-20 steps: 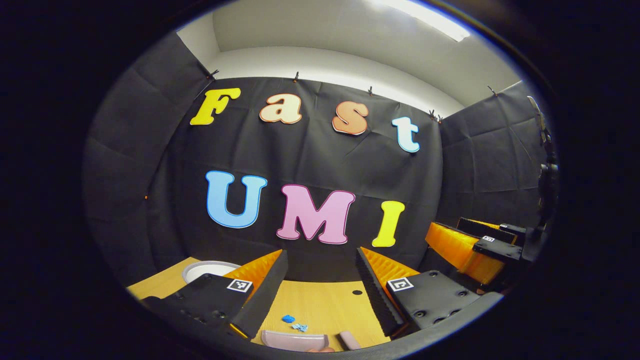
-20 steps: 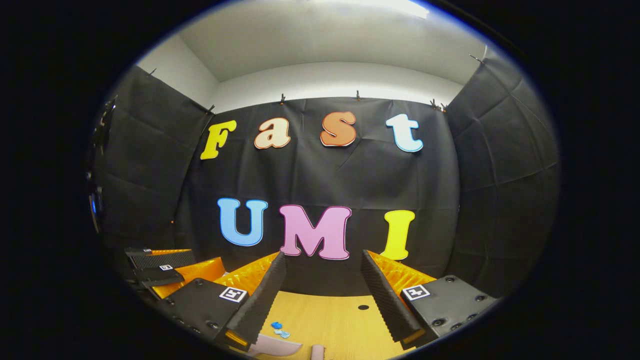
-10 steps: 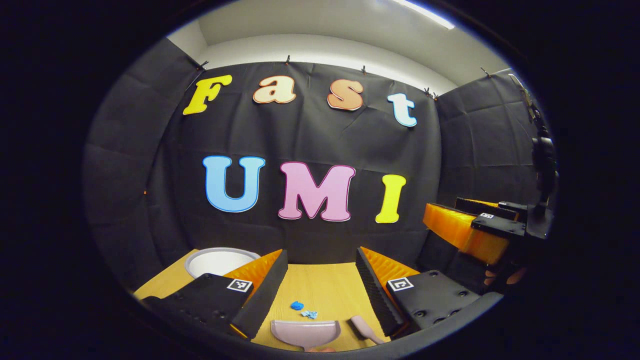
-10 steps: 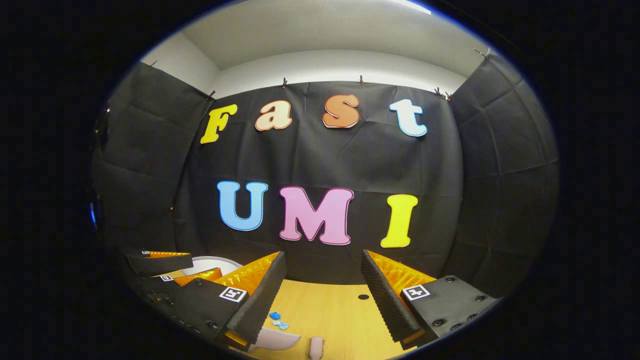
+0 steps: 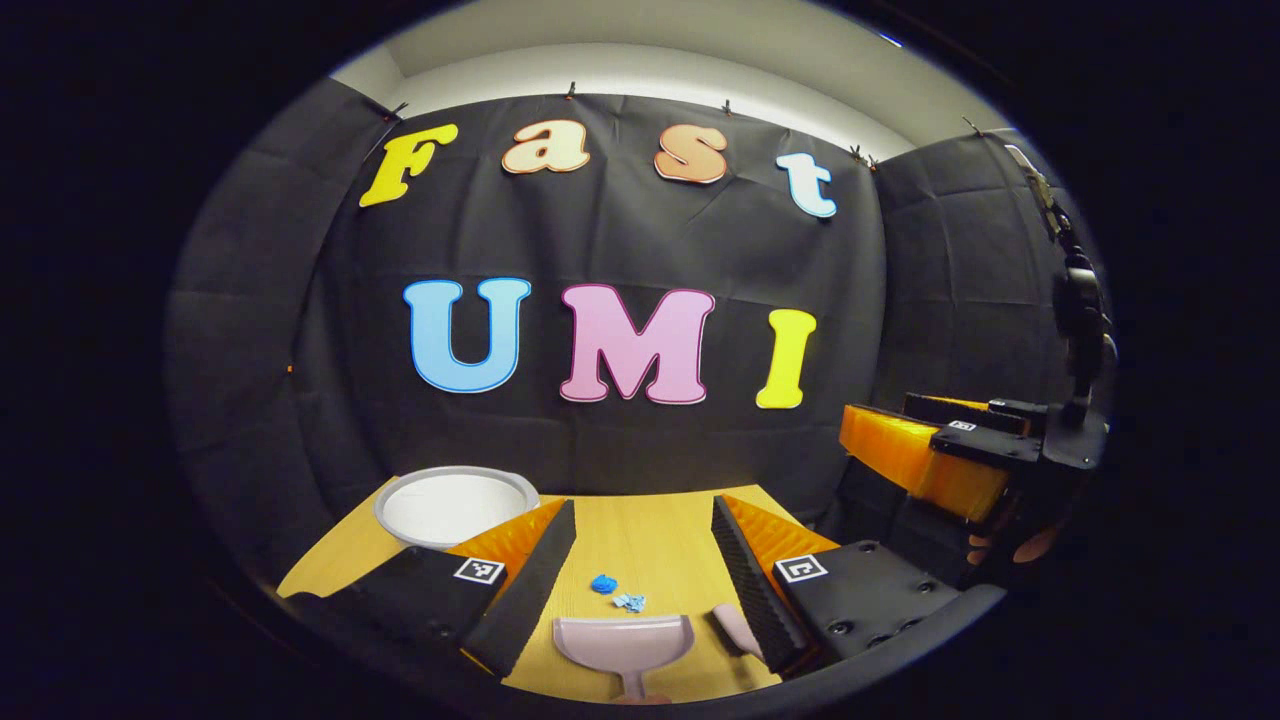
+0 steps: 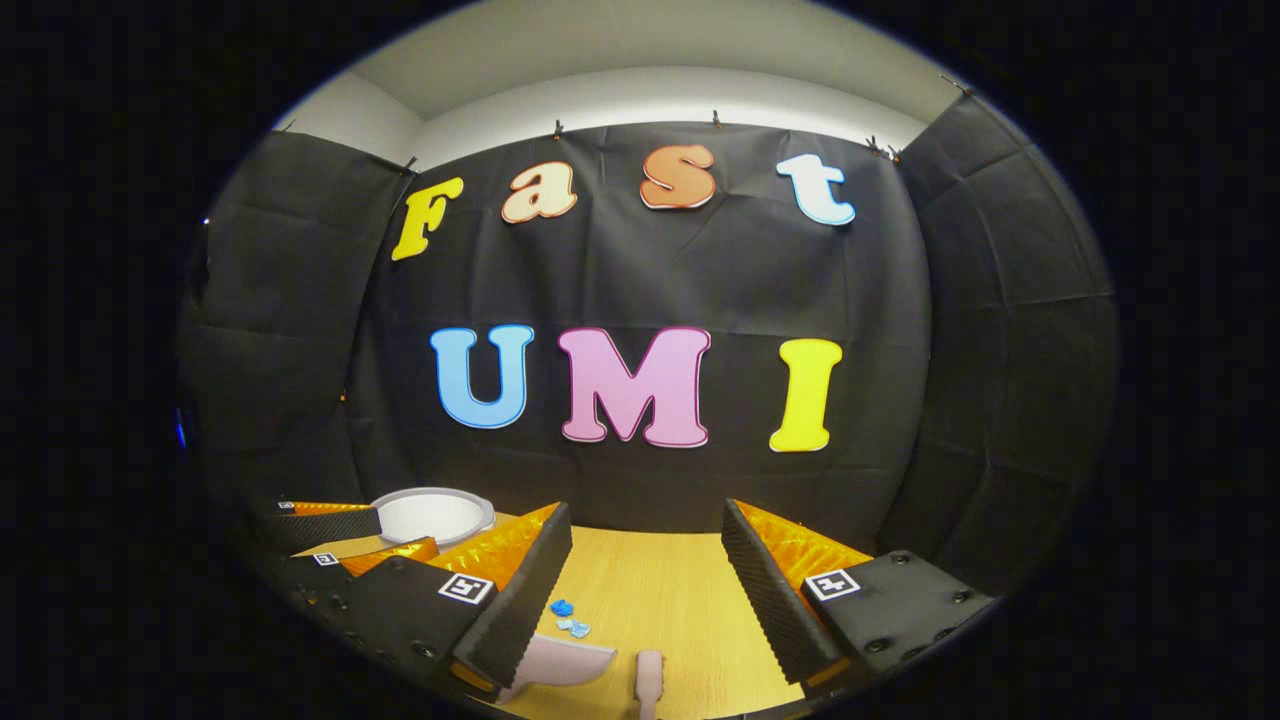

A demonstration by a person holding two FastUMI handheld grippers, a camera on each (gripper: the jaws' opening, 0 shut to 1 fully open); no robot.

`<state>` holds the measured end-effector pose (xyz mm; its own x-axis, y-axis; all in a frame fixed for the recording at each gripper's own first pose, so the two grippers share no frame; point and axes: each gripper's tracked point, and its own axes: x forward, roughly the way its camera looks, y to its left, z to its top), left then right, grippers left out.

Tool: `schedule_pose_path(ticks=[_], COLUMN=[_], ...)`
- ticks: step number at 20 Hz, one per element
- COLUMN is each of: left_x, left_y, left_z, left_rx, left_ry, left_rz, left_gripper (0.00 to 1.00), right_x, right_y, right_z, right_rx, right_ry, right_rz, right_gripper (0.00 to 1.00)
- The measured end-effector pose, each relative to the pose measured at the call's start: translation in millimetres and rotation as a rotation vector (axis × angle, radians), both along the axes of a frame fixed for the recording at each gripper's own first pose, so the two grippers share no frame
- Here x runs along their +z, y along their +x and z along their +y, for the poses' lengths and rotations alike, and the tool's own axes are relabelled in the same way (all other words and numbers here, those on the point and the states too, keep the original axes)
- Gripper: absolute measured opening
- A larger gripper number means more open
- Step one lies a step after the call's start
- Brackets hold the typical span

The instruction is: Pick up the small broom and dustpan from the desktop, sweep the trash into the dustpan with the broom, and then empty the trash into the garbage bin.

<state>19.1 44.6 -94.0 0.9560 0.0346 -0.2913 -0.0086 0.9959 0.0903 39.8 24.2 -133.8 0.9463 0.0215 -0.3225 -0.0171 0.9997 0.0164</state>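
Observation:
A pink dustpan [image 5: 620, 645] lies on the wooden desktop [image 5: 650, 545], its mouth towards the wall. Right of it, partly behind a finger, is the pink small broom [image 5: 735, 628]. Blue trash scraps [image 5: 603, 583] lie just beyond the dustpan's mouth. My left gripper [image 5: 642, 505] hangs open above them, holding nothing. In the right gripper view the dustpan [image 6: 560, 660], the broom [image 6: 650, 675] and the trash [image 6: 562, 607] sit low between the fingers of my open, empty right gripper [image 6: 646, 510].
A round white garbage bin [image 5: 455, 503] stands at the desk's far left, also visible as the bin [image 6: 432, 515]. The right gripper [image 5: 935, 455] and a hand [image 5: 1010, 545] hover at the right. The left gripper [image 6: 330, 530] is at the lower left.
Both views have tipped downward: more desktop shows, and the dustpan, broom, trash and bin have come further into view. Both grippers stay open.

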Motion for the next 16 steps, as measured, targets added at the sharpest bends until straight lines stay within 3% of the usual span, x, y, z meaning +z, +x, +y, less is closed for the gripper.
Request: schedule_pose_path(ticks=[6,11,12,16], left_x=[-66,-153,-171,-226], left_y=[-12,-13,-23,-35], left_z=[2,10,14,24], left_rx=[0.016,0.077,0.096,0.123], left_ry=[-0.029,-0.014,0.006,0.018], left_rz=[0.202,0.510,0.628,0.876], left_gripper=[0.81,0.81,0.81,0.83], right_x=[-92,-209,-231,-312], right_y=[-10,-36,-46,-97], right_z=[-10,-5,-6,-1], right_rx=[-0.036,-0.012,-0.007,0.019], right_ry=[0.011,0.107,0.113,0.125], right_rz=[0.252,0.590,0.669,1.042], right_gripper=[0.97,0.97,0.97,0.99])
